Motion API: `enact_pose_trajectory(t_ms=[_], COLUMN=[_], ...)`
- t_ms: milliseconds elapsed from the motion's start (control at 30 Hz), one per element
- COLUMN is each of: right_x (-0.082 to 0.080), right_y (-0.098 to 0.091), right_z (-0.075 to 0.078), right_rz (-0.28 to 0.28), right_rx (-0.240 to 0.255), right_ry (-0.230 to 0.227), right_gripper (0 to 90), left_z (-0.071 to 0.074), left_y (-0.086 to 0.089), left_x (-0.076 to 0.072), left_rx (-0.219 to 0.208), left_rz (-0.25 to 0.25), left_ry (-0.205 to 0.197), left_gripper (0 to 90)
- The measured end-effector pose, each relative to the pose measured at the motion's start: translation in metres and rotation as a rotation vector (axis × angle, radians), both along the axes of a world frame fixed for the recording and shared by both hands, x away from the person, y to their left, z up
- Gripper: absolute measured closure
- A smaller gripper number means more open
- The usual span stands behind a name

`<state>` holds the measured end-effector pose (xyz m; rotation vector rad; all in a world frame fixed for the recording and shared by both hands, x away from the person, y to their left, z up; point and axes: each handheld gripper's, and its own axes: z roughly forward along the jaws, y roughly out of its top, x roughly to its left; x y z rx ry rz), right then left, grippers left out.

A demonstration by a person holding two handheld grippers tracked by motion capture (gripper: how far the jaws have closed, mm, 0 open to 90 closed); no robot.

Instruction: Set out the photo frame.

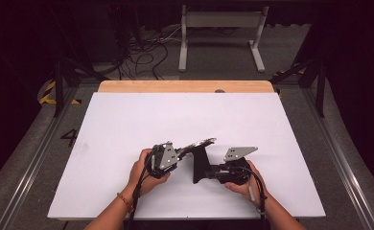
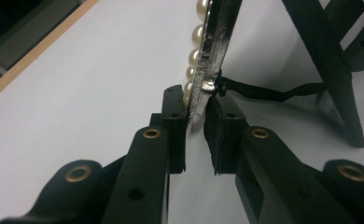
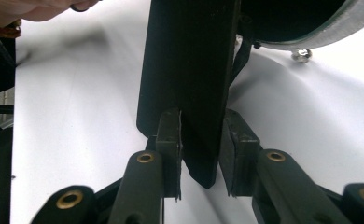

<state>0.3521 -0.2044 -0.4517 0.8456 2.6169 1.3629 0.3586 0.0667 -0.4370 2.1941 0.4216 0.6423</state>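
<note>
High view: 1 white tabletop (image 1: 127,120), 2 grippers, 1 pearl-edged frame w/ silver rim (image 1: 200,143), 1 flat black stand leg (image 1: 200,165) mid-tabletop, between left gripper (image 1: 178,153) & right gripper (image 1: 208,173).

Left gripper view: jaws clamp frame's rim; 5 pearls (image 2: 195,44) visible, black strap (image 2: 264,91) runs to leg.

Right gripper view: leg sits between jaws, left pad touching; can't tell if right pad presses.
</note>
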Motion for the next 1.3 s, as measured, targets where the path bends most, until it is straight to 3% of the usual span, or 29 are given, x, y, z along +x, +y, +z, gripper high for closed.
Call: enact_pose_trajectory(t_ms=[233, 300, 367, 467, 567, 700, 833, 900, 1167, 1300], right_x=[-0.003, -0.006, -0.009, -0.014, -0.021, -0.028, -0.031, -0.03, -0.032, -0.026], right_y=[0.0, 0.003, 0.005, 0.013, 0.027, 0.043, 0.053, 0.055, 0.052, 0.042], right_z=[0.003, 0.005, 0.008, 0.01, 0.011, 0.006, -0.001, -0.005, -0.004, -0.004], right_rz=[-0.018, -0.061, -0.084, -0.106, -0.133, -0.206, -0.3, -0.329, -0.354, -0.362], right_rx=[-0.03, -0.044, -0.04, -0.024, -0.049, -0.071, -0.106, -0.099, -0.127, -0.115], right_ry=[-0.016, -0.043, -0.056, -0.076, -0.114, -0.147, -0.167, -0.17, -0.185, -0.15], right_gripper=[69.7, 58.9, 48.8, 42.2, 33.4, 25.4, 25.4, 24.4, 30.1, 29.6], left_z=[-0.001, -0.002, -0.004, -0.006, -0.009, -0.01, -0.011, -0.011, -0.011, -0.011], left_y=[-0.002, -0.003, -0.005, -0.007, -0.009, -0.008, -0.008, -0.01, -0.01, -0.012], left_x=[-0.003, -0.003, -0.001, 0.001, 0.006, 0.009, 0.009, 0.007, 0.006, 0.003], left_rx=[0.011, 0.001, -0.005, -0.02, -0.039, -0.056, -0.05, -0.033, -0.019, 0.0], left_rz=[0.009, 0.013, 0.019, 0.005, 0.015, 0.026, 0.011, 0.014, 0.011, 0.018], left_ry=[-0.028, -0.038, -0.037, -0.023, -0.011, -0.004, 0.004, -0.009, -0.014, -0.029], left_gripper=[78.5, 75.1, 64.7, 64.5, 53.6, 56.9, 71.2, 75.9, 79.3, 80.8])
